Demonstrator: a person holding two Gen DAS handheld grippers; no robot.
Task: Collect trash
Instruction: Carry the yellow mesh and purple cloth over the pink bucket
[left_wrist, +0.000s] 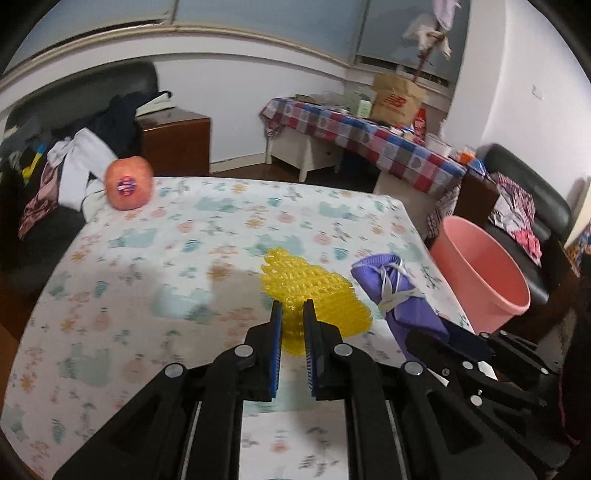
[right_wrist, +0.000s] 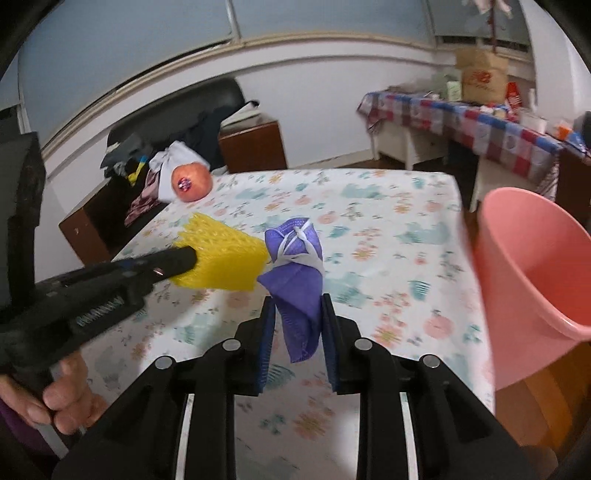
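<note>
My left gripper is shut on a yellow foam fruit net, held above the flowered tablecloth. In the right wrist view the same yellow net hangs from the left gripper at left. My right gripper is shut on a crumpled purple face mask with white ear loops. That purple mask also shows right of the net, with the right gripper gripping its lower end. A pink bucket stands past the table's right edge, seen too as the bucket.
An apple with a sticker lies at the table's far left corner, near a dark sofa heaped with clothes. A checked-cloth table with boxes stands at the back right. A hand holds the left gripper's handle.
</note>
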